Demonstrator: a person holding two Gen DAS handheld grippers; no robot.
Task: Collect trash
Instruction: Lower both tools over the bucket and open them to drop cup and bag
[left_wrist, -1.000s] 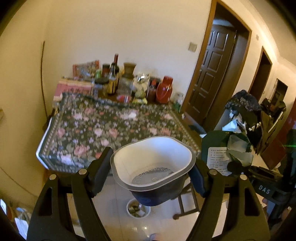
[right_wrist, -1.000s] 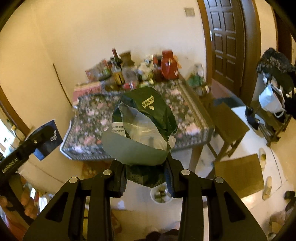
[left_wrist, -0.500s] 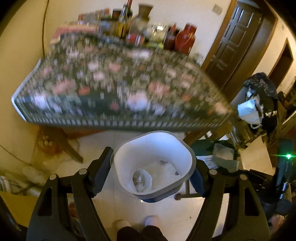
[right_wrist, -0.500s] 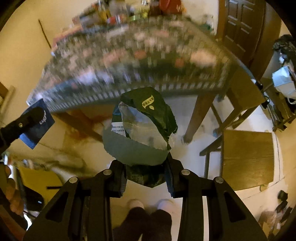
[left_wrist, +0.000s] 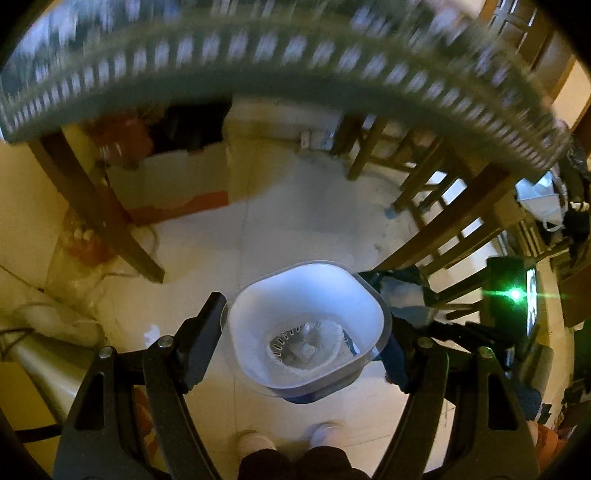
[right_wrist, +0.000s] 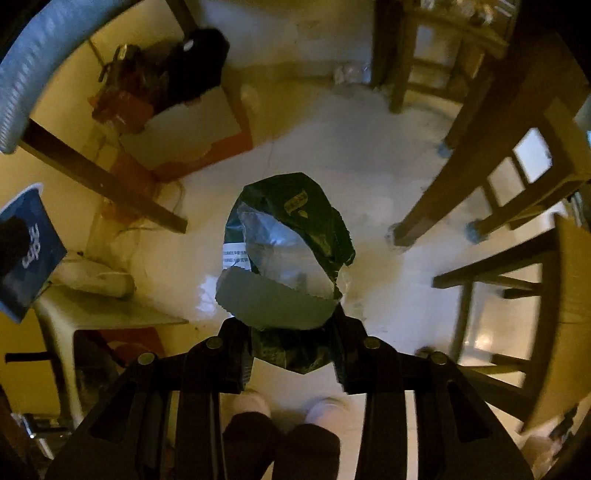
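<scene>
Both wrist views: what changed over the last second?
Both grippers tipped downward: the views swung from the tabletop and its bottles to the floor under the table, with the person's feet now in sight. Nothing was grasped or released. The left gripper still clamps the white cup; the right gripper still clamps the green bag.

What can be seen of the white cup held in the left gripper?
The white cup is a squarish, round-cornered container of thin plastic or coated paper, with a rolled rim and a dark blue outside showing beneath. It is held open-mouth toward the camera, clamped between the fingers of the left gripper, above the pale floor. A peeled foil or film remnant lies crumpled at its bottom. In the right wrist view its blue printed side shows at left.
</scene>
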